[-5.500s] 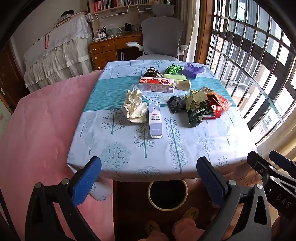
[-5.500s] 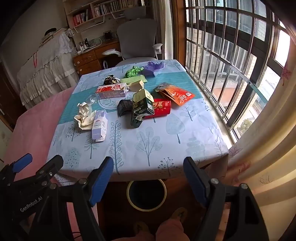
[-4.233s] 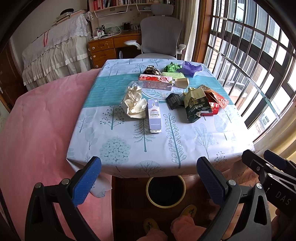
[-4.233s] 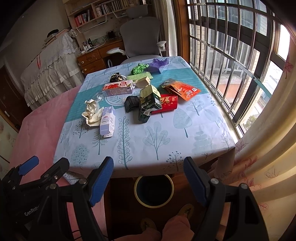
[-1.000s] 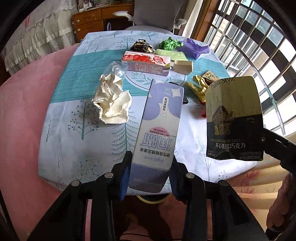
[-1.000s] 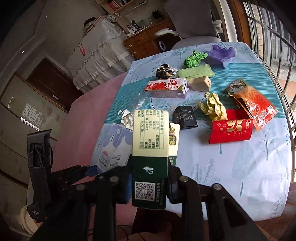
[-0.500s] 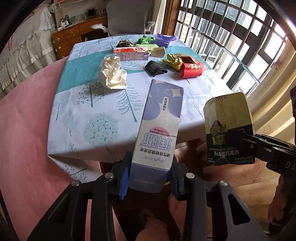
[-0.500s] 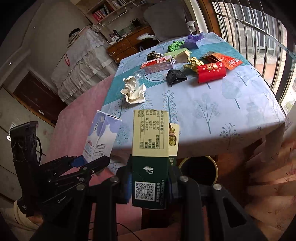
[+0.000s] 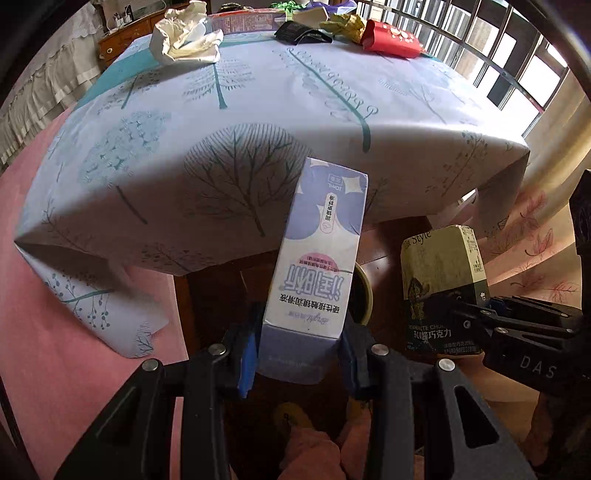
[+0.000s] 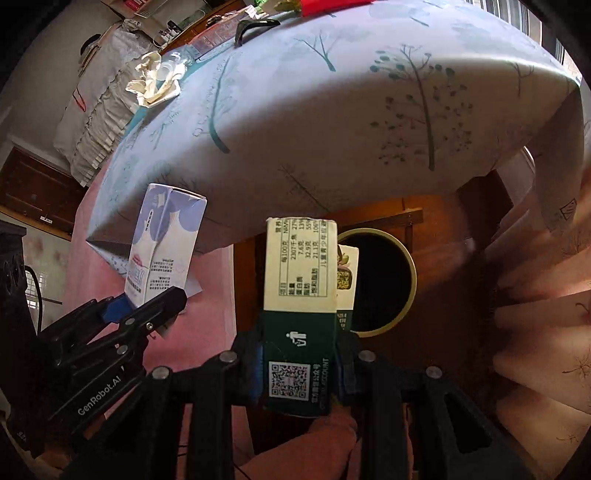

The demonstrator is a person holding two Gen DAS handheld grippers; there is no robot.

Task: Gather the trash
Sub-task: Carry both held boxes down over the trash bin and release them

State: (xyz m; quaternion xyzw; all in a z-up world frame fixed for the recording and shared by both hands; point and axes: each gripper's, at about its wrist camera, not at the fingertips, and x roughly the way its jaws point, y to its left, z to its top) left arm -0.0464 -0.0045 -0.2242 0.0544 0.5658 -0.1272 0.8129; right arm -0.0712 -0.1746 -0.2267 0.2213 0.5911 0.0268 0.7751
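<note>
My left gripper is shut on a purple-and-white carton, held below the table's front edge. My right gripper is shut on a green-and-cream chocolate box. The box also shows in the left wrist view, and the purple carton in the right wrist view. A yellow-rimmed trash bin stands on the floor under the table, just beyond the chocolate box; in the left wrist view only its rim shows behind the carton.
The table with a tree-print cloth still carries crumpled paper, a black wrapper, a red packet and other litter at the back. A pink bed cover lies left, curtains right.
Both grippers have dropped from above table height to below its front edge, each still holding its carton. The bin is now close in front of them.
</note>
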